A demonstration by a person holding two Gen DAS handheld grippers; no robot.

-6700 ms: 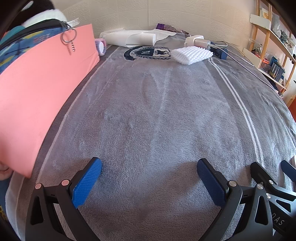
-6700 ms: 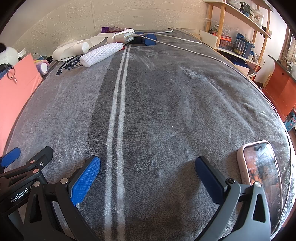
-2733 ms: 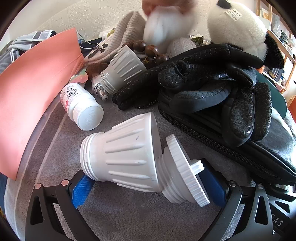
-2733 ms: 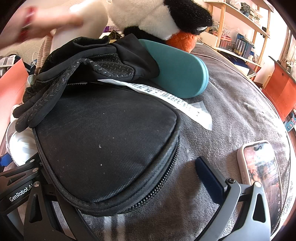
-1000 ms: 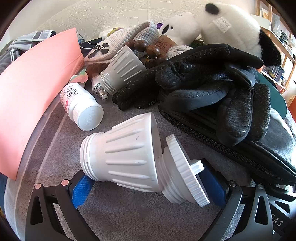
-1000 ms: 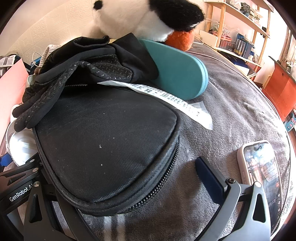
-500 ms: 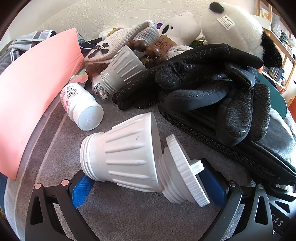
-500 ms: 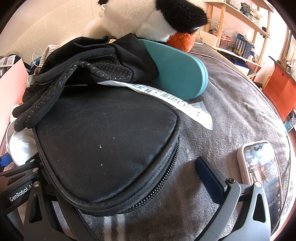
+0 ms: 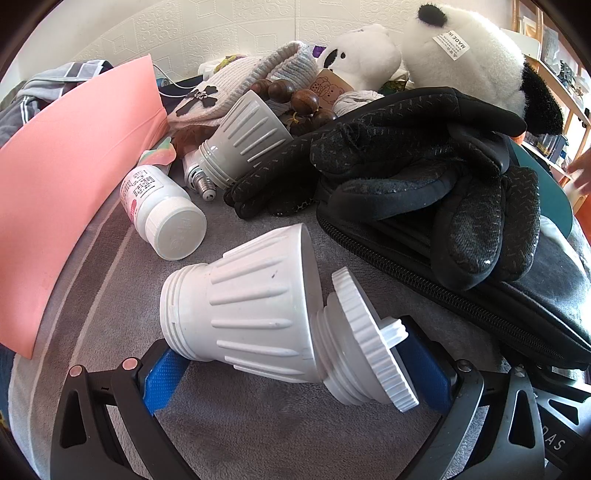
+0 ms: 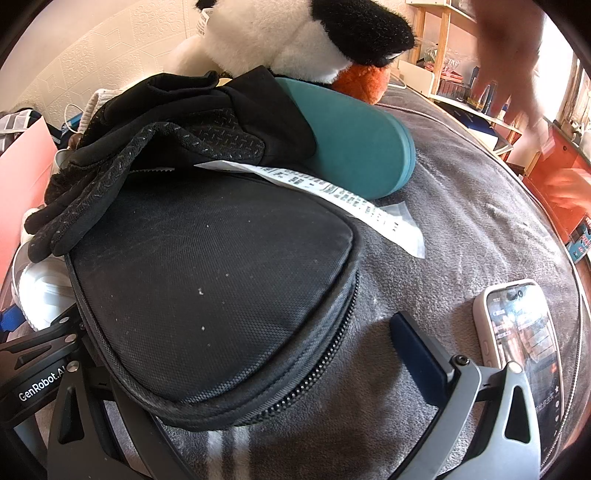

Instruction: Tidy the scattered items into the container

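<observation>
Scattered items lie on a grey blanket. In the left wrist view a white ribbed lamp housing (image 9: pixel 255 314) with a threaded cap (image 9: pixel 369 339) lies between the wide-open fingers of my left gripper (image 9: pixel 295 369). Beyond it are a white pill bottle (image 9: pixel 162 210), a grey bulb housing (image 9: pixel 240 140), black gloves (image 9: pixel 424 166), a black zip pouch (image 9: pixel 517 302), wooden beads (image 9: pixel 295 96), a knit hat (image 9: pixel 236 85) and plush pandas (image 9: pixel 476 55). In the right wrist view my right gripper (image 10: pixel 243 369) is open, with the black pouch (image 10: pixel 221 295) between its fingers. The pink container (image 9: pixel 66 177) stands at the left.
A teal case (image 10: pixel 354 140), a paper strip (image 10: pixel 340 199) and a plush penguin (image 10: pixel 314 33) lie behind the pouch. A phone (image 10: pixel 517 339) lies at the right. A blurred bare hand (image 10: pixel 509 48) is above the blanket at the upper right. Wooden shelves stand at the far right.
Since 6.7 s ago a pile of items has appeared on the bare blanket. In the last second the plush toys shifted and a hand moved away to the right. Both grippers stayed still.
</observation>
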